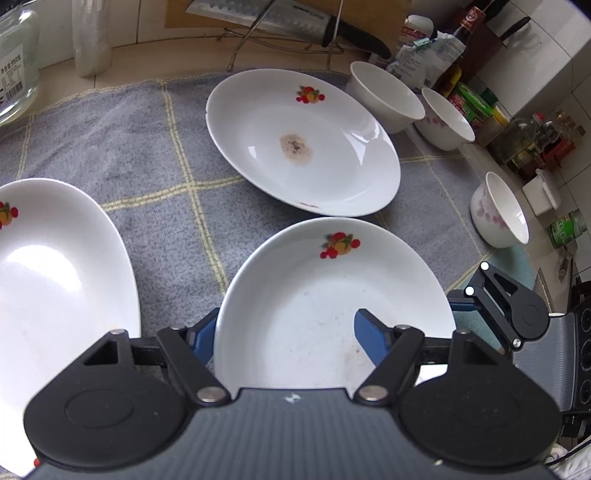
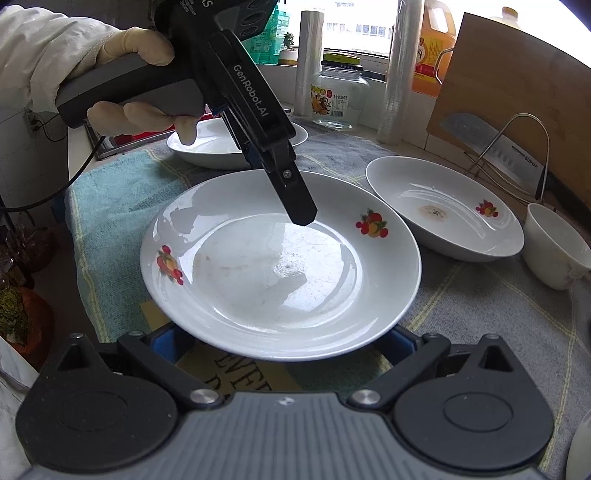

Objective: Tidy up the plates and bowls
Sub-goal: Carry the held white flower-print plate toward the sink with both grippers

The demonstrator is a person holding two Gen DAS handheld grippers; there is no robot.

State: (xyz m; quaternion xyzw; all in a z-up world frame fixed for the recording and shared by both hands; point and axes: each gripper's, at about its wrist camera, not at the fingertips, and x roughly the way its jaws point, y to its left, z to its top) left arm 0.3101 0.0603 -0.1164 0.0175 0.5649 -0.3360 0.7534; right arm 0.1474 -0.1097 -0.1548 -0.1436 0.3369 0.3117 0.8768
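Observation:
A white fruit-print plate (image 1: 317, 295) (image 2: 280, 266) sits on the grey checked cloth (image 1: 155, 155). My left gripper (image 1: 286, 336) is open around its near rim, one blue finger (image 1: 369, 339) inside the plate, the other (image 1: 203, 336) outside; it also shows from the side in the right wrist view (image 2: 299, 210). My right gripper (image 2: 280, 343) is open at the plate's opposite rim, its fingers mostly hidden under the plate. A stained plate (image 1: 301, 142) (image 2: 443, 206) lies beyond. A third plate (image 1: 55, 288) (image 2: 221, 142) lies at the left. Three white bowls (image 1: 384, 96) (image 1: 445, 118) (image 1: 498, 210) stand at the right.
A knife on a wire rack (image 1: 288, 22) and a cutting board (image 2: 517, 92) stand behind the cloth. A glass jar (image 2: 340, 96), plastic rolls (image 2: 400, 74), bottles and packets (image 1: 524, 140) line the counter. A teal towel (image 2: 107, 206) lies under the cloth.

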